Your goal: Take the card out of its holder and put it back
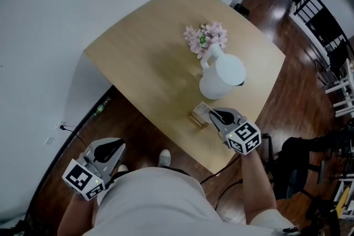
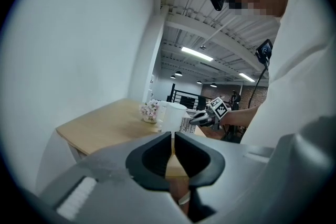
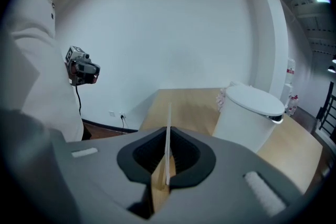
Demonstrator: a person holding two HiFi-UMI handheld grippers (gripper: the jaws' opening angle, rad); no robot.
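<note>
The right gripper [image 3: 167, 136] has its jaws clamped on the card [image 3: 168, 123], which stands edge-on between the pads as a thin white strip. In the head view this gripper sits over the near edge of the table [image 1: 138, 52], with the card right at the wooden holder [image 1: 197, 118], just in front of the white jug [image 1: 221, 77] and the flowers [image 1: 206, 38]. Whether the card's lower edge is in the slot or just above it cannot be told from any view.

The left gripper [image 1: 117, 146] hangs off the table at the person's side, well apart from the holder. Its jaws are closed together with nothing between them.

The step in hand looks like the card's passage at the slot, either leaving it or going back in; the grip is firm and the card is upright, so both readings fit. If it is going back, the next move calls for lining the card's bottom edge up with the slot and lowering it straight, since a tilt would catch the edge on the wood or tip the light holder. Only then should the jaws let go. The left gripper could steady the holder, but it is far off.
</note>
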